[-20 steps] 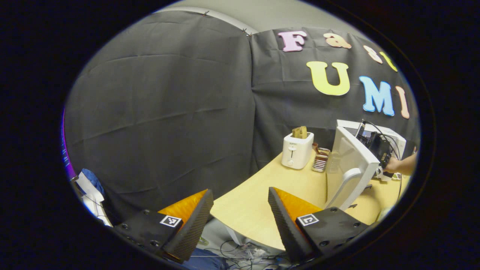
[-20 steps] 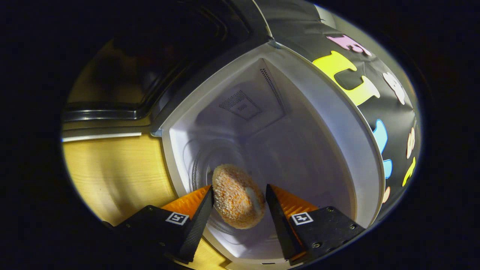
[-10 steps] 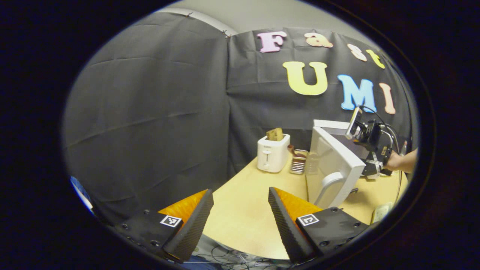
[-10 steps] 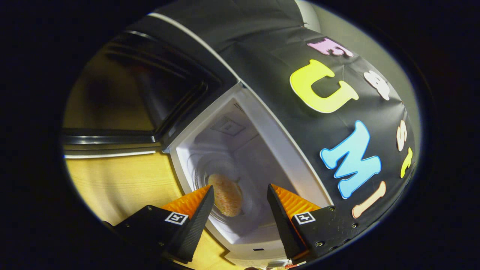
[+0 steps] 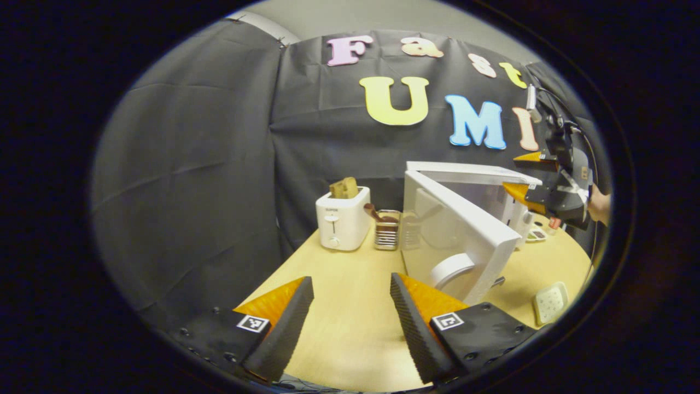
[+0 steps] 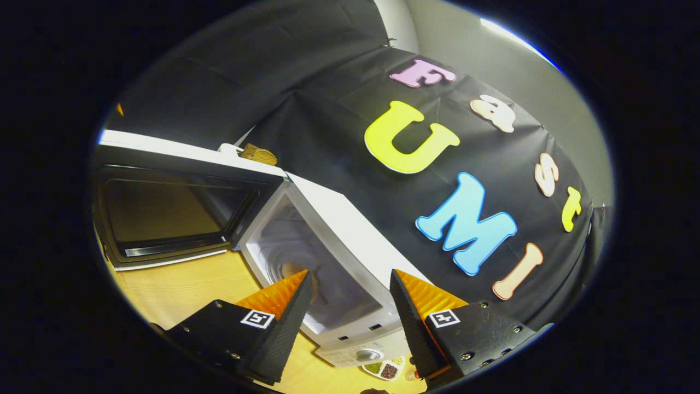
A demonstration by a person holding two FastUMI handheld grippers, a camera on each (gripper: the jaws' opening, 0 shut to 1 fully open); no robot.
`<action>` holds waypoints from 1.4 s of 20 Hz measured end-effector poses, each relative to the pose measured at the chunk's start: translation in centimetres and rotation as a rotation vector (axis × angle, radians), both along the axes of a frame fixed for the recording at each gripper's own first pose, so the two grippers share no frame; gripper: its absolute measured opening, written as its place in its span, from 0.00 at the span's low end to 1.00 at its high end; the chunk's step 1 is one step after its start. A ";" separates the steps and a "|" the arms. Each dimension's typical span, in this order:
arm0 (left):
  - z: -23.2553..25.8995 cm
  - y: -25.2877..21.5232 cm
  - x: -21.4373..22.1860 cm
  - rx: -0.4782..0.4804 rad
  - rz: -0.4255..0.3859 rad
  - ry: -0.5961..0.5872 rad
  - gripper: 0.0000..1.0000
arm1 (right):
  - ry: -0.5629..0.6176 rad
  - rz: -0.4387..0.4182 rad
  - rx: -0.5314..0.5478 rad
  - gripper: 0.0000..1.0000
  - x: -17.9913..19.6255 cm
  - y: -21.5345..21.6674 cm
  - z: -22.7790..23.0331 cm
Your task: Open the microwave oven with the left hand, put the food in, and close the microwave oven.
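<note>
Although the food (image 6: 288, 269), a round breaded patty, lies inside the microwave oven (image 6: 333, 230) on its turntable, half hidden behind one finger in the right gripper view, the door (image 5: 454, 230) stands swung wide open, so the closing step is judged still to be done. The right gripper (image 6: 350, 306) has its fingers spread and empty, held above and in front of the cavity; in the left gripper view it (image 5: 533, 175) appears by the oven's upper front corner. The left gripper (image 5: 350, 312) is likewise spread and holds nothing, low over the wooden table (image 5: 350, 328), near the door's curved handle (image 5: 448, 271) but apart from it.

Risks, as judged from this arrangement: a push on the door's free edge rather than near the handle could slide the whole oven on the table; a swing begun while the right gripper is near the opening could trap it; a wide sweep could strike the toaster (image 5: 342, 221) or the small rack (image 5: 387, 232) beside it. A weak push may leave the latch unengaged.
</note>
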State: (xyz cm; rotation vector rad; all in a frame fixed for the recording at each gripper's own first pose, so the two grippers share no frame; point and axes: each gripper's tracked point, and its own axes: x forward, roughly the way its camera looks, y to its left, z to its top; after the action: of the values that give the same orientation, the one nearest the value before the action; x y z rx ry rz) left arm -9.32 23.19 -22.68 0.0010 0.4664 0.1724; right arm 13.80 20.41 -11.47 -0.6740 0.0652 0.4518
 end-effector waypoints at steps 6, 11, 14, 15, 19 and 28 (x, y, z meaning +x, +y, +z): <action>-1.4 -3.4 1.9 -0.002 -0.134 0.065 0.23 | 0.058 -0.096 0.061 0.87 -3.3 -5.8 0.1; -1.3 -7.1 3.0 -0.069 -0.201 0.091 0.15 | 0.126 -0.118 0.150 0.87 -6.4 -7.8 -0.7; -0.3 -10.0 4.1 -0.067 -0.238 0.068 0.07 | 0.168 -0.105 0.160 0.87 -7.1 -8.7 -1.4; -0.1 -11.0 4.5 -0.068 -0.252 0.065 0.07 | 0.188 -0.109 0.177 0.87 -7.3 -9.1 -1.7; 0.8 -15.7 6.6 -0.092 -0.327 0.043 0.14 | 0.211 -0.154 0.243 0.87 -7.5 -11.3 -1.4; 2.0 -24.3 12.1 -0.130 -0.459 0.015 0.14 | 0.202 -0.256 0.284 0.87 -9.5 -17.3 -1.1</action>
State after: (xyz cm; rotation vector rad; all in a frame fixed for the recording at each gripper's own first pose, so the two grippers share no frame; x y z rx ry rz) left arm 2.77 -1.09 -20.64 -0.0180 0.4802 -0.3091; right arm 4.35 3.12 -12.53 -0.3331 0.2700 0.2738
